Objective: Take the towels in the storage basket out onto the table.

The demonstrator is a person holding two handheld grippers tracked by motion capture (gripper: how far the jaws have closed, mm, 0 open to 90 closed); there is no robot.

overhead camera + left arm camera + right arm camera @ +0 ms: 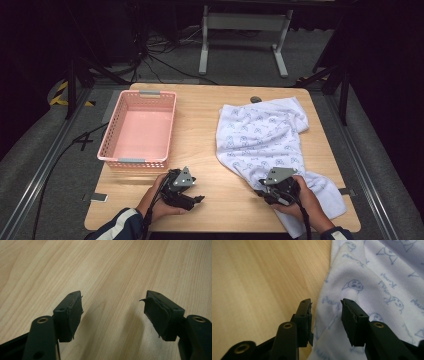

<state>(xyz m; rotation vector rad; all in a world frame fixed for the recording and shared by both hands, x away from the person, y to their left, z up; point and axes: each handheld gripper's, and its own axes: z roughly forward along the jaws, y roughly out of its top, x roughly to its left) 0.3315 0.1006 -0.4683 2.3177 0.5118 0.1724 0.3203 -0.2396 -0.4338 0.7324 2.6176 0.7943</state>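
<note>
A white towel [262, 135] with a blue print lies crumpled on the right half of the wooden table [200, 125], one corner hanging over the front edge. My right gripper [260, 192] hovers at the towel's near left edge. In the right gripper view its jaws [325, 312] stand apart over the towel [372, 277], with cloth below the gap and nothing pinched. My left gripper [199, 199] is near the table's front, left of centre. Its jaws [113, 307] are wide open above bare wood, with nothing between them.
A pink plastic basket [137, 160] sits at the table's left side, just beyond my left gripper. A small dark round object [256, 99] lies at the far edge by the towel. A metal stand [245, 30] and cables [160, 55] are on the floor behind the table.
</note>
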